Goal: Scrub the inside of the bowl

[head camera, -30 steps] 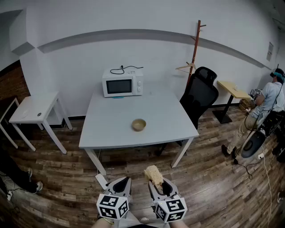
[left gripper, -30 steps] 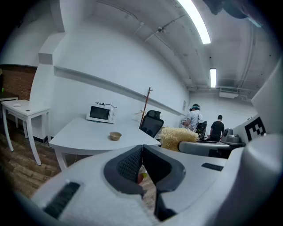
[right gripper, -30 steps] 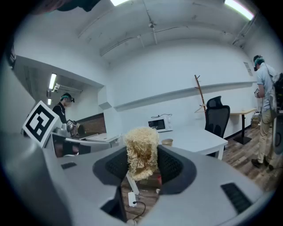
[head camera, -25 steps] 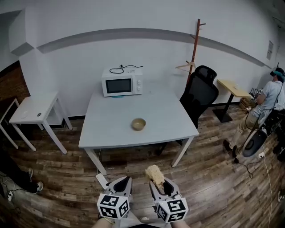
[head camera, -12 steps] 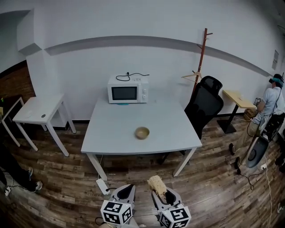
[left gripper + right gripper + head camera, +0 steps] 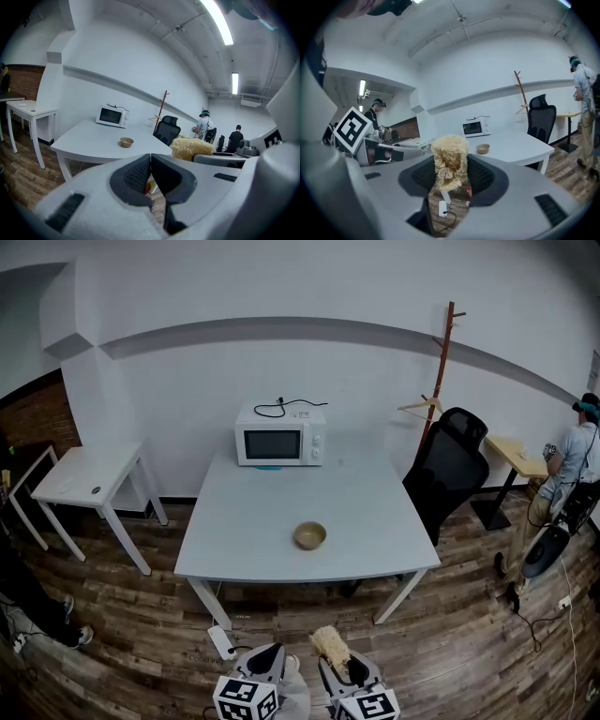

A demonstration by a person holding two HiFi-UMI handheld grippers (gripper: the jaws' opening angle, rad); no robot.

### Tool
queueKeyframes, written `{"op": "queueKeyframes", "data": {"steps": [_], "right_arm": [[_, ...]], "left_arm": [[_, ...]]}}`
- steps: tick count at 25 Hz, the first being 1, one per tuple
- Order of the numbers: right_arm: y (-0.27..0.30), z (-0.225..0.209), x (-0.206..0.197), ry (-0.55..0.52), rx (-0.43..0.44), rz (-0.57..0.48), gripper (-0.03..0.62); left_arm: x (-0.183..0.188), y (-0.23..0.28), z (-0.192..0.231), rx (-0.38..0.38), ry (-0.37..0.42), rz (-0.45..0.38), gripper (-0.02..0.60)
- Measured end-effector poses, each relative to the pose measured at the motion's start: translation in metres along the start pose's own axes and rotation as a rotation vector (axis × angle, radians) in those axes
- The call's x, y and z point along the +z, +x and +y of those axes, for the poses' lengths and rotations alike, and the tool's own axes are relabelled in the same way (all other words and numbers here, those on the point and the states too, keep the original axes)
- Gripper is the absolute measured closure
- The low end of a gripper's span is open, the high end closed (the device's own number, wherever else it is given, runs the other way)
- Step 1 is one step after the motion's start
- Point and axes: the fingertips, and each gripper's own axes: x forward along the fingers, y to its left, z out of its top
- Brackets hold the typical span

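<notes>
White table (image 6: 253, 521) with bowl (image 6: 310, 535) (well ahead), left gripper (image 6: 150, 159) jaws together, right gripper (image 6: 343, 667) pinching scrubber (image 6: 450, 152).

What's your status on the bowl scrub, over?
Left gripper shut, empty. Right gripper shut on straw-coloured fibrous scrubber. Small tan round bowl sits on white table, both grippers short of it. Nothing between.

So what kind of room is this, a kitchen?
Probably an office or workroom, not a kitchen: a white table carries a microwave and a small bowl, a black office chair stands beside it, and a wooden coat stand stands by the bare wall.
</notes>
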Motion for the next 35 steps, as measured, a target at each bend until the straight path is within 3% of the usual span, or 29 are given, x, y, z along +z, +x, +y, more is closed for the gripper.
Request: {"op": "queueKeyframes", "data": {"steps": [14,24,35], "right_arm": [[0.104,-0.088,0.051,-0.056,-0.052,0.017,0.410],[0.194,-0.122,0.098,-0.093,-0.046,0.012,0.410],[0.278,-0.156,0.115,-0.076,-0.053,0.007,0.410]], "left_arm": [[0.042,0.126,0.061,-0.005,-0.001,0.006,0.561],[0.081,0.198,0.117,0.014,-0.012,0.034,0.561],[0.101,0.269,0.164,-0.007,-0.017,0.089,0.561]]}}
